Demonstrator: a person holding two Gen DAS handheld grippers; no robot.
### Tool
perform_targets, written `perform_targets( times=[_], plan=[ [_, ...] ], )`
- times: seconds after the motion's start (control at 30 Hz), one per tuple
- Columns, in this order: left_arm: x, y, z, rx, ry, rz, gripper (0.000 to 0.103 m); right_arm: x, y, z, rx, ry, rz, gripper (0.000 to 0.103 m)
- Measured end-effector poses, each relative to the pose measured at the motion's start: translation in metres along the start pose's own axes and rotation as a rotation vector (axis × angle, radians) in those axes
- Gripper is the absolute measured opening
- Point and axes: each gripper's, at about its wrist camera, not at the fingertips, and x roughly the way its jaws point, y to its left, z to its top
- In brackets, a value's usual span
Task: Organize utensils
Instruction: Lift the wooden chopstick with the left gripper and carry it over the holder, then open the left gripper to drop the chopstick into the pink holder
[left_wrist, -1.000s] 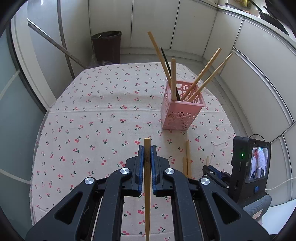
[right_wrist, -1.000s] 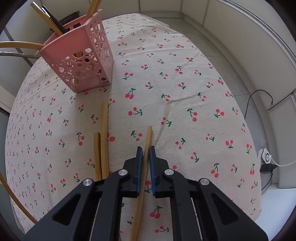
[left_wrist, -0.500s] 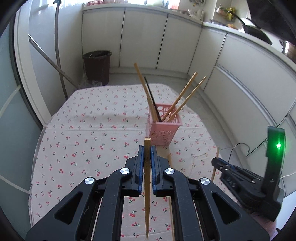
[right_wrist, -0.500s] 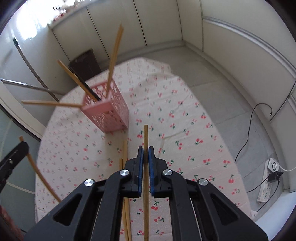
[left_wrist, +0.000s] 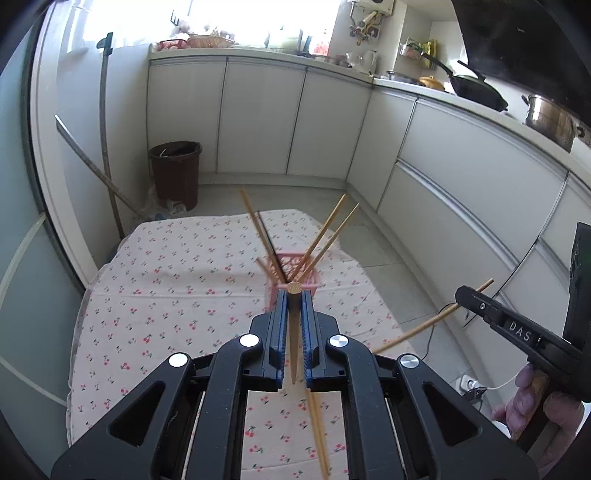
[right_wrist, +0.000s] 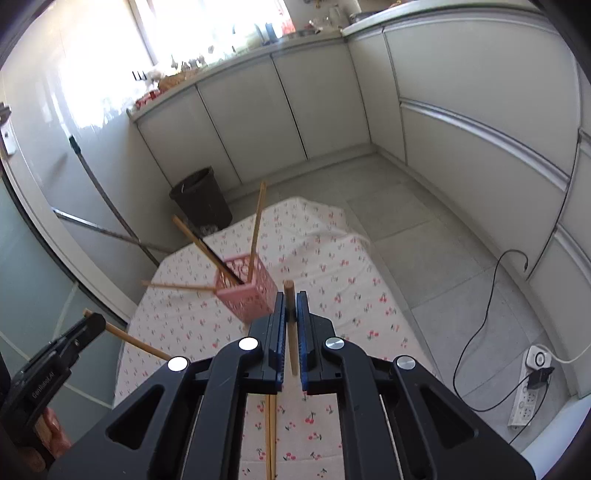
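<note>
The left hand-held gripper (left_wrist: 294, 295) is clamping a wooden chopstick (left_wrist: 293, 332) near its thick end; the right hand-held gripper (right_wrist: 290, 297) is pinching another chopstick (right_wrist: 291, 328); both sticks are hanging above the surface (left_wrist: 166, 295), short of the pink basket (right_wrist: 255, 295); light, stiff, probably slippery.

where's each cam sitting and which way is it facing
Left wrist: rides the left gripper, shut on a chopstick, angled down at the pink basket; a hand shows.
Right wrist: rides the right gripper, shut on its chopstick, facing that basket.
Shared: basket, cherry tablecloth, brown bin.
</note>
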Motion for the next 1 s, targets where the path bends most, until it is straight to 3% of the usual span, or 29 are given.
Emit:
perform_targets(
  times=[0.27, 0.47, 0.67, 0.77, 1.0],
  plan=[
    [-0.011, -0.019, 0.077, -0.002, -0.129, -0.012, 0.007, -0.032, 0.005, 0.082, 0.083, -0.162, 0.077, 0.006],
    [-0.003, -0.03, 0.121, -0.008, -0.199, 0.004, 0.007, -0.037, 0.011, 0.119, 0.111, -0.244, 0.137, 0.006],
    [0.039, -0.028, 0.13, -0.005, -0.195, 0.072, 0.009, -0.008, 0.02, 0.133, 0.102, -0.235, 0.136, 0.006],
    [0.059, -0.011, 0.126, -0.047, -0.146, 0.076, 0.021, 0.006, 0.025, 0.136, 0.096, -0.217, 0.131, 0.006],
    [0.035, 0.032, 0.111, -0.176, -0.182, 0.088, 0.021, 0.031, 0.041, 0.136, 0.066, -0.197, 0.098, 0.006]
  ],
)
